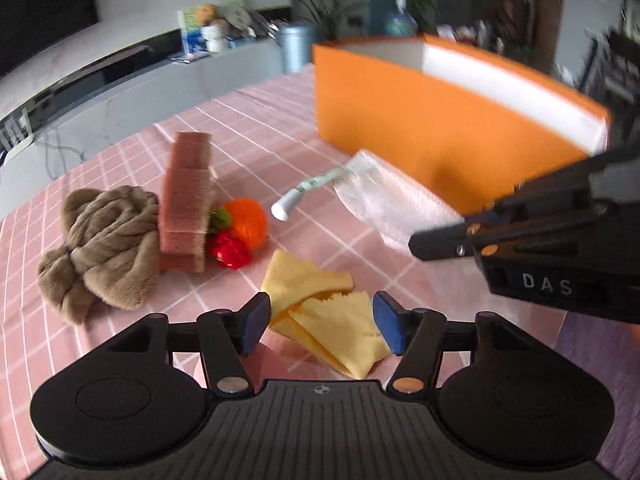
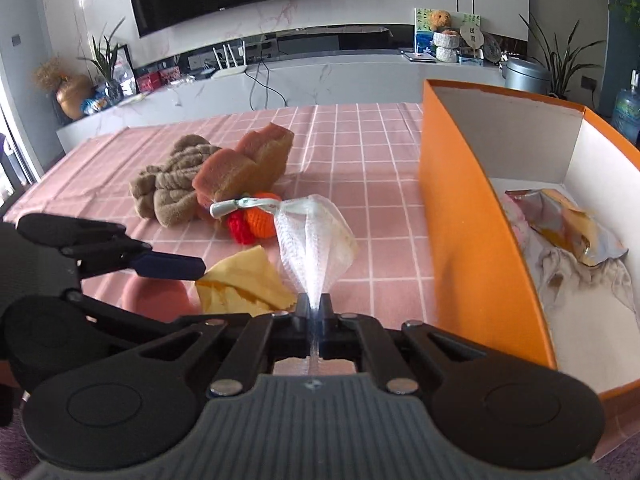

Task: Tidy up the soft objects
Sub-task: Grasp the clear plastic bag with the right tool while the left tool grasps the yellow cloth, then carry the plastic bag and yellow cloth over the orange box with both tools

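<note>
The right gripper (image 2: 315, 309) has its jaws pinched tight on the near end of a white mesh bag (image 2: 314, 236), which fans out ahead of the fingers and is lifted off the pink checked tablecloth (image 2: 360, 152); a white cord with a small tube at its tip trails from the bag's far end. The bag hangs just beside the long near wall of the orange box (image 2: 472, 216), outside it. Inside the box lie a crumpled foil packet (image 2: 568, 224) and a pale grey cloth (image 2: 580, 276) on the white floor. The left gripper (image 1: 322, 322) stands with its blue pads well apart and grips nothing; a folded yellow cloth (image 1: 320, 312) lies on the tablecloth between and just ahead of the pads, and whether a pad touches it cannot be told. That yellow cloth lies well short of the box, on the side facing the other loose things. Farther from the box lie an orange knitted ball (image 1: 248, 222) and a red knitted piece (image 1: 230, 250), touching each other, then a stack of pink-brown sponges (image 1: 186, 204) standing on end beside them, and beyond that a brown plush towel (image 1: 104, 248) bunched against the sponges.
</note>
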